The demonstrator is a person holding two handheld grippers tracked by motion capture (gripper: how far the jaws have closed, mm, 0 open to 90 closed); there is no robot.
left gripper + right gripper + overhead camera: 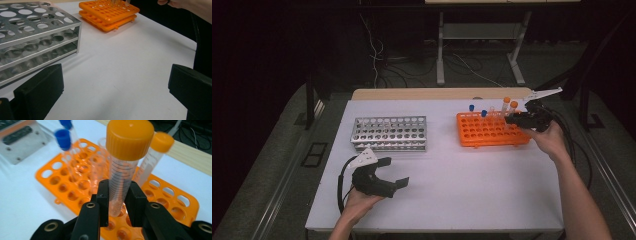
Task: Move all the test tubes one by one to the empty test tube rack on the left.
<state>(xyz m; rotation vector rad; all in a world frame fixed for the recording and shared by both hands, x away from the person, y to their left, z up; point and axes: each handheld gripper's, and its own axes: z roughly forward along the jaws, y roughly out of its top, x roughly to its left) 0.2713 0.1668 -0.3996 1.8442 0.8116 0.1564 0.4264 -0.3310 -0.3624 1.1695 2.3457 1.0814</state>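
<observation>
Dark floor and trailing cables surround a white table (pixel 452 200) in the high view, with a wooden board along its far edge. On the table's left stands a metal tube rack (pixel 390 133), empty as far as can be seen. On the right sits an orange tube rack (pixel 492 130) with blue-capped tubes (pixel 472 108) and orange-capped tubes rising from its far part. The left gripper (pixel 399 183) lies low near the table's near left edge, held in the person's left hand (pixel 357 200), jaws spread apart with nothing between them. The right gripper (pixel 510 119) is at the orange rack's far right corner, at an orange-capped tube (pixel 513 106).

From the left gripper view, the two black jaws stand wide at the lower corners over bare white table. The metal rack fills the upper left, just beside the left jaw, and the orange rack lies farther off at the top. Part of the person's other hand (pixel 185 6) shows at the top right.

Seen from the right gripper view, the jaws are clenched on the clear, graduated body of the orange-capped tube, which stands upright with its lower end just over a hole of the orange rack. A second orange-capped tube (pixel 155 157) stands just behind it to the right, and two blue-capped tubes stand farther back on the left.
</observation>
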